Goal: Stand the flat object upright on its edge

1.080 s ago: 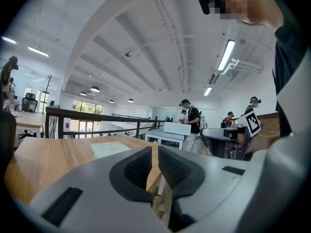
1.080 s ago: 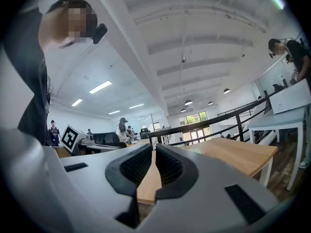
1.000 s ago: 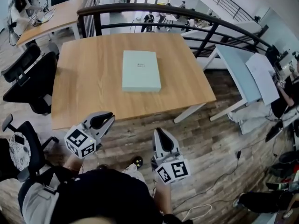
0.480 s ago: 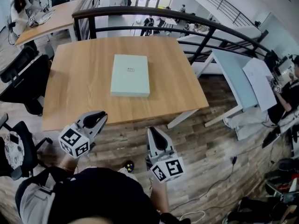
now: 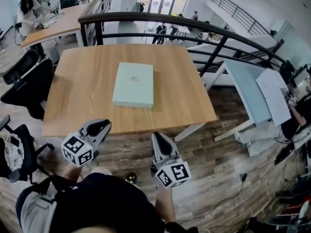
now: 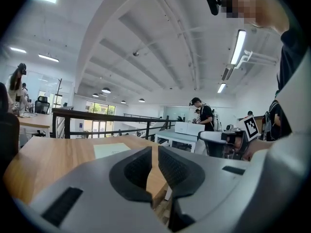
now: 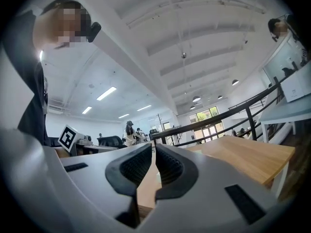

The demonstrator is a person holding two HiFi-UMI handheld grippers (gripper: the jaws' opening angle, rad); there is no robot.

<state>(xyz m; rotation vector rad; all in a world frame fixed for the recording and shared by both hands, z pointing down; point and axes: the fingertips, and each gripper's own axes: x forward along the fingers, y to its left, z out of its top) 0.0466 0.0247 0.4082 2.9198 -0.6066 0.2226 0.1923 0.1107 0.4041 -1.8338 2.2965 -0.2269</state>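
A flat pale green box [image 5: 133, 84] lies on its broad face near the middle of the wooden table [image 5: 73, 106]. Both grippers hang in front of the table's near edge, over the floor and well short of the box. My left gripper [image 5: 104, 126] is shut with nothing between its jaws, and so is my right gripper [image 5: 157, 139]. In the left gripper view the closed left gripper [image 6: 154, 152] points across the tabletop [image 6: 48, 159] at the box [image 6: 112, 150]. In the right gripper view the right gripper [image 7: 153, 152] is also shut, with the table's [image 7: 243, 154] edge ahead.
Black office chairs [image 5: 26, 81] stand left of the table, another one [image 5: 14, 152] by my left side. A black railing [image 5: 146, 17] runs behind the table. A light blue desk [image 5: 248, 89] with papers stands to the right. People work at desks in the background.
The head view has shifted, so table and box sit a little further left in the picture. Both grippers stay shut and low in front of the table edge.
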